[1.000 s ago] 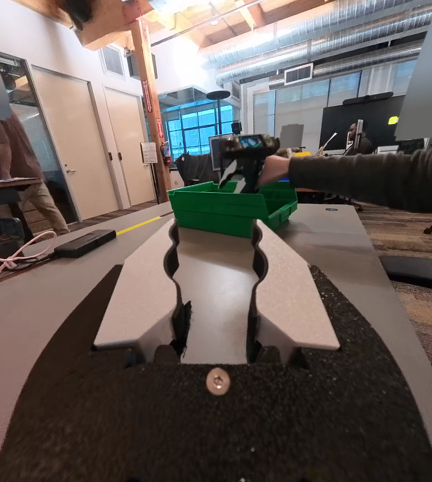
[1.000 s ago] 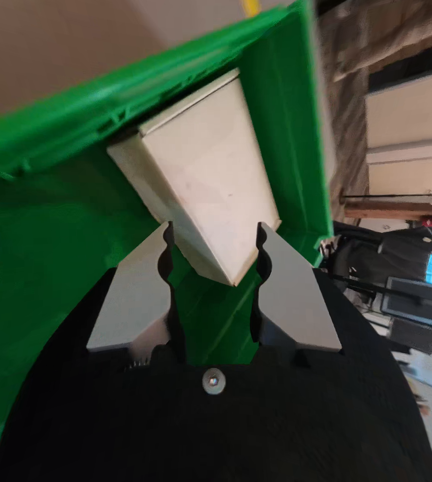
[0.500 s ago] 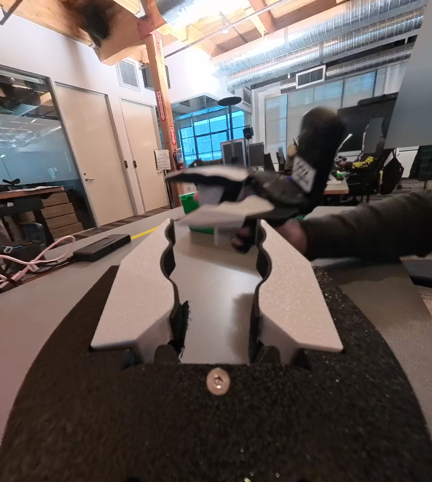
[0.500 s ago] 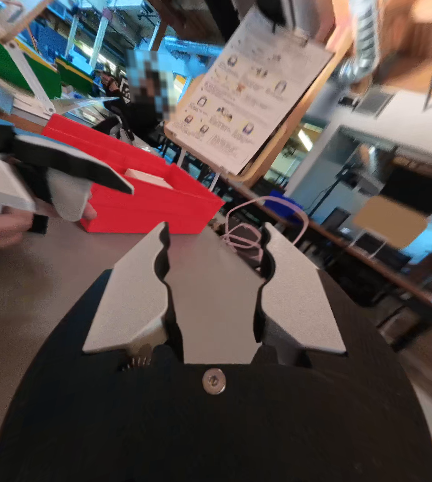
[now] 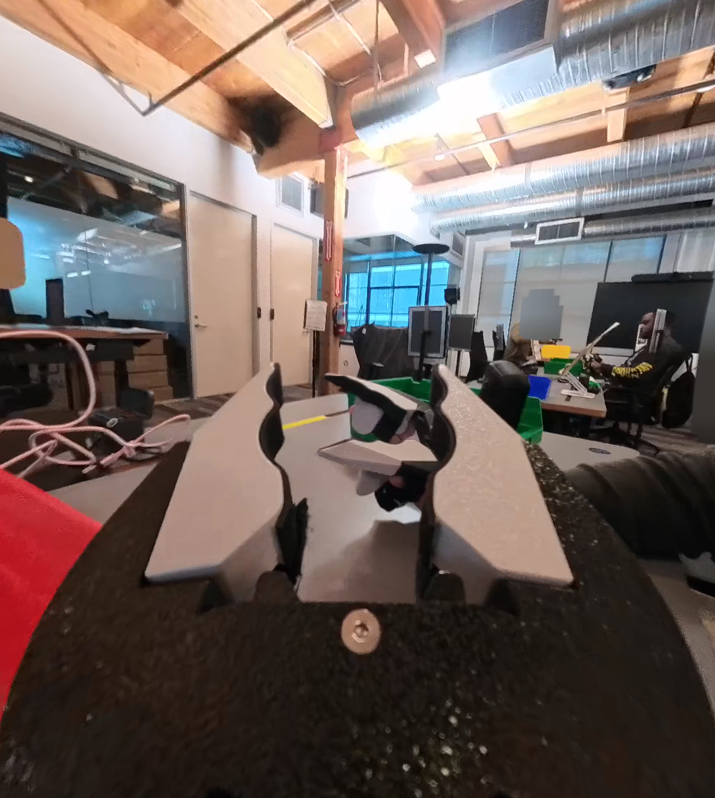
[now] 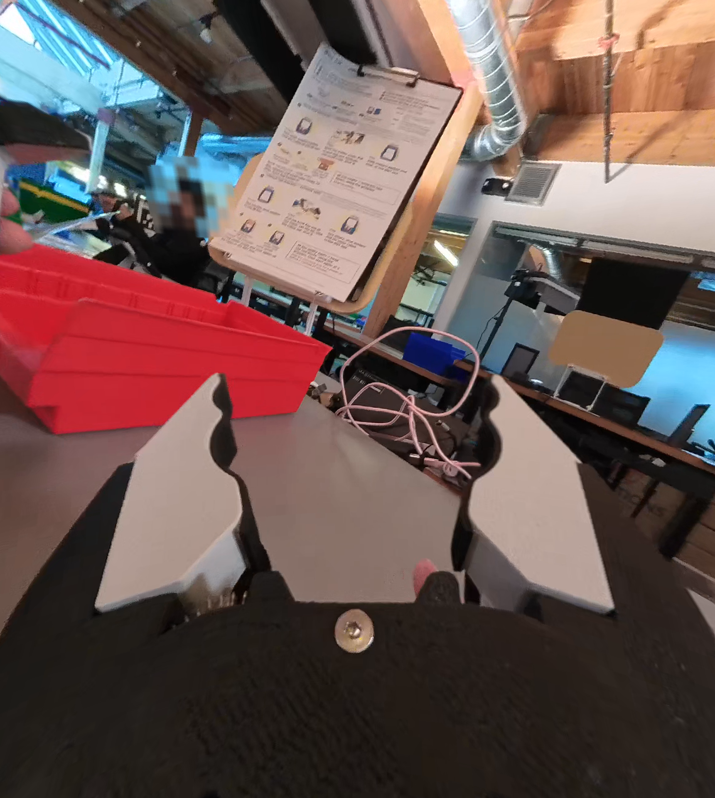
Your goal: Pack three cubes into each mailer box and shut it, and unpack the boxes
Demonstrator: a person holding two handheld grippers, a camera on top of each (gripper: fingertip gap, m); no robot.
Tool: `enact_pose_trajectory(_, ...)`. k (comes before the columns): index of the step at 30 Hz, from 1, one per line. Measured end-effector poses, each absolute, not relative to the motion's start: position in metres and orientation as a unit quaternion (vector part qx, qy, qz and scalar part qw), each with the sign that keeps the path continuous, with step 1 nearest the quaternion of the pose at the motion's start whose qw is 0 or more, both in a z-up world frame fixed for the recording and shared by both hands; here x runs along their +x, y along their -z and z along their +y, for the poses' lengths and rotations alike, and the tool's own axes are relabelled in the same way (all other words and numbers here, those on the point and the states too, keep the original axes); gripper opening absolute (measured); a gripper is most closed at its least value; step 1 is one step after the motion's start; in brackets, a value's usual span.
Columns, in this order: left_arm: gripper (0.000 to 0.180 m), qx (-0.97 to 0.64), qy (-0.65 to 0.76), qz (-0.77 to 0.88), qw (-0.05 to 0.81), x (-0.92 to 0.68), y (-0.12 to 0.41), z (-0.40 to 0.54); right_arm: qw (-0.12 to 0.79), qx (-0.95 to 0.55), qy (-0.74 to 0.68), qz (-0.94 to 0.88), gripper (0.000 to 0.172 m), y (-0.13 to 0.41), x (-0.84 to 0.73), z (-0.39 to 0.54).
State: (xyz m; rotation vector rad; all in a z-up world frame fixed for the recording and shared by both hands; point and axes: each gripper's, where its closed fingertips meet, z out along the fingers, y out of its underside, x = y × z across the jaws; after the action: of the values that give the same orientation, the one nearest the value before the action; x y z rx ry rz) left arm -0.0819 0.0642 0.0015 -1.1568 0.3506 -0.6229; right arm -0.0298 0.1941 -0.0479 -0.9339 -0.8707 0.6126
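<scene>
My left gripper [image 5: 356, 375] is open with nothing between its fingers, low over the grey table [image 5: 338, 544]. My right gripper [image 6: 355, 388] is open wide and empty above the same table [image 6: 23, 496]. It also shows in the left wrist view [image 5: 338, 416], just ahead of my left fingers, with its jaws apart. A green bin [image 5: 530, 416] stands behind it. A red bin [image 6: 131, 358] stands ahead and to the left in the right wrist view, and its wall fills the lower left of the left wrist view [image 5: 10, 561]. I see no mailer box or cube clearly.
A clipboard with an instruction sheet [image 6: 338, 172] stands behind the red bin. A pink cable [image 6: 411, 410] and a black device [image 5: 116, 421] lie at the table's edge. A sleeve [image 5: 657, 505] reaches in from the right. People sit at desks farther off.
My right gripper left the green bin, where a white box lay, swung round towards the red bin and opened wider, empty. My left gripper opened a little and tilted upward.
</scene>
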Motion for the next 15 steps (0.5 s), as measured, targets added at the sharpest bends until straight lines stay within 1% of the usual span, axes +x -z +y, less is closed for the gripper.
enact_pose_trajectory(1, 0.067, -0.56, 0.289, 0.165, 0.759, -0.088, -0.001, 0.066, 0.762, -0.427, -0.283, -0.396, 0.117, 0.046, -0.028, 0.194)
enact_pose_trajectory(2, 0.071, -0.597, 0.284, 0.169, 0.731, -0.097, 0.002, 0.071, 0.762, -0.427, -0.285, -0.395, 0.118, 0.046, -0.028, 0.194)
enact_pose_trajectory(3, 0.08, -0.627, 0.27, 0.169, 0.711, -0.109, 0.003, 0.076, 0.763, -0.426, -0.287, -0.393, 0.12, 0.045, -0.027, 0.194)
enact_pose_trajectory(6, 0.091, -0.675, 0.187, 0.198, 0.686, -0.155, -0.011, 0.094, 0.762, -0.42, -0.298, -0.394, 0.122, 0.044, -0.029, 0.19)
enact_pose_trajectory(7, 0.091, -0.693, 0.148, 0.221, 0.671, -0.172, -0.013, 0.105, 0.758, -0.42, -0.302, -0.399, 0.121, 0.045, -0.031, 0.188)
enact_pose_trajectory(8, 0.087, -0.715, 0.108, 0.253, 0.642, -0.189, -0.01, 0.118, 0.752, -0.42, -0.308, -0.405, 0.121, 0.048, -0.034, 0.186)
enact_pose_trajectory(9, 0.084, -0.733, 0.079, 0.301, 0.605, -0.202, -0.003, 0.129, 0.746, -0.422, -0.313, -0.41, 0.121, 0.05, -0.037, 0.185)
enact_pose_trajectory(11, 0.078, -0.722, 0.027, 0.399, 0.565, -0.222, 0.01, 0.153, 0.74, -0.424, -0.314, -0.418, 0.121, 0.053, -0.042, 0.185)
enact_pose_trajectory(13, 0.078, -0.743, -0.005, 0.435, 0.509, -0.247, 0.031, 0.18, 0.737, -0.424, -0.313, -0.424, 0.121, 0.055, -0.045, 0.184)
enact_pose_trajectory(14, 0.083, -0.775, -0.007, 0.429, 0.463, -0.262, 0.045, 0.192, 0.737, -0.422, -0.313, -0.425, 0.121, 0.055, -0.045, 0.184)
enact_pose_trajectory(15, 0.097, -0.807, 0.003, 0.424, 0.411, -0.273, 0.061, 0.199, 0.738, -0.419, -0.316, -0.423, 0.12, 0.054, -0.043, 0.183)
